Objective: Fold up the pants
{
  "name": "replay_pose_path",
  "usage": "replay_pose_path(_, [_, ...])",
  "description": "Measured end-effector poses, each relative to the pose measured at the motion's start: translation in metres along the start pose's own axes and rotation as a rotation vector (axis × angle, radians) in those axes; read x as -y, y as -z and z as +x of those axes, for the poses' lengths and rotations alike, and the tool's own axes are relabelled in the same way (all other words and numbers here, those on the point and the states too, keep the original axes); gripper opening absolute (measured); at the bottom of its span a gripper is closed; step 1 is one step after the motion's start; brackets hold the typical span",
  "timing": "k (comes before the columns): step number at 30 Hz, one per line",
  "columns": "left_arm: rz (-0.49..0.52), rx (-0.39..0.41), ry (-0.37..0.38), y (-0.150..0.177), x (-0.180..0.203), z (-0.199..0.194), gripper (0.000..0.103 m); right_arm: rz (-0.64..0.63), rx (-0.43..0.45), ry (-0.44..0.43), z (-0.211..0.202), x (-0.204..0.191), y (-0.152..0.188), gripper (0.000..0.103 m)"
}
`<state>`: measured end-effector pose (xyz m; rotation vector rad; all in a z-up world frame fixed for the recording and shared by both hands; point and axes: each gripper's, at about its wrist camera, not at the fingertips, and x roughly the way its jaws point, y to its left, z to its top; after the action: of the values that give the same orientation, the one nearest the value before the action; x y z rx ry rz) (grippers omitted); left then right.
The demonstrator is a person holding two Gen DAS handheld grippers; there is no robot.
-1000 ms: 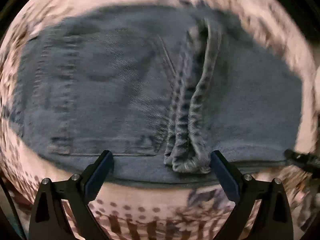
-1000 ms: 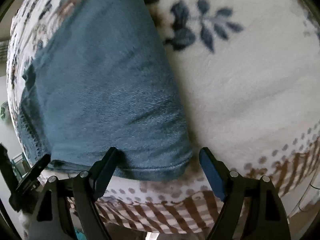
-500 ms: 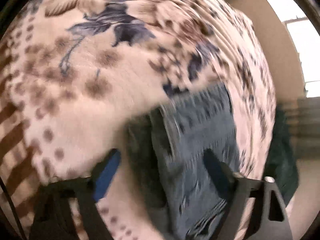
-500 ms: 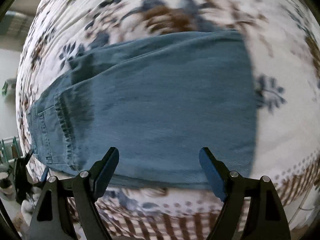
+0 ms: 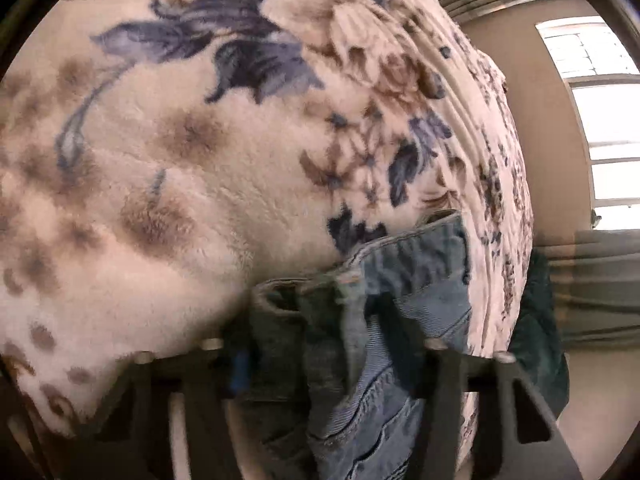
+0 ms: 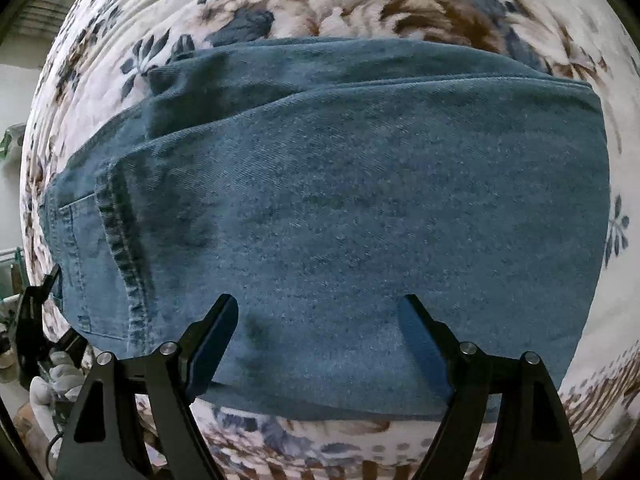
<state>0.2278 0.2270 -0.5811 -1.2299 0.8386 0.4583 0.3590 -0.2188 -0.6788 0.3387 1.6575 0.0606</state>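
Folding is under way, judged from how the cloth lies: the pants (image 6: 340,216), blue denim, are spread flat on the floral blanket (image 6: 400,0) with one layer already doubled over another, a long fold edge running across the far side in the right wrist view. Right gripper (image 6: 320,340) hovers over the near edge of the denim, fingers spread wide apart and grasping nothing; both blue pads show clear of the cloth. Pocket stitching and a side seam sit at the left end of the pants in that view, so the waist end is taken to lie there, and the far tip of the other tool is just visible at that end. Left gripper (image 5: 320,332) is at that waist end; in the left wrist view a bunched waistband portion of the pants (image 5: 400,280) stands between the fingers, motion-blurred. The fingers look drawn in around the denim, so a grasp on the waistband is the likely reading, but the blur leaves contact on both pads uncertain. Rest of that view is blanket, with a window (image 5: 600,120) and a dark green cloth (image 5: 536,340) past the bed edge. Step in hand, as judged: taking up the waist end for a crosswise fold. Next move calls for the right gripper to close on the near edge or pin the middle, then the waist end to be carried across and laid square on the leg end without dragging the lower layer.
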Motion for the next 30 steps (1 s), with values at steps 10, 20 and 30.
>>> replay_pose_path(10, [0.39, 0.103, -0.012, 0.034, 0.103, -0.059, 0.026, 0.008, 0.044, -0.022, -0.011, 0.016, 0.005, 0.084])
replay_pose_path(20, [1.01, -0.046, 0.092, 0.218, 0.248, -0.053, 0.025, 0.128, 0.079, -0.077, -0.031, 0.081, 0.017, 0.084])
replay_pose_path(30, [1.489, -0.158, -0.314, 0.372, 0.235, 0.071, 0.025, 0.208, 0.132, -0.01, -0.068, 0.185, 0.025, 0.084])
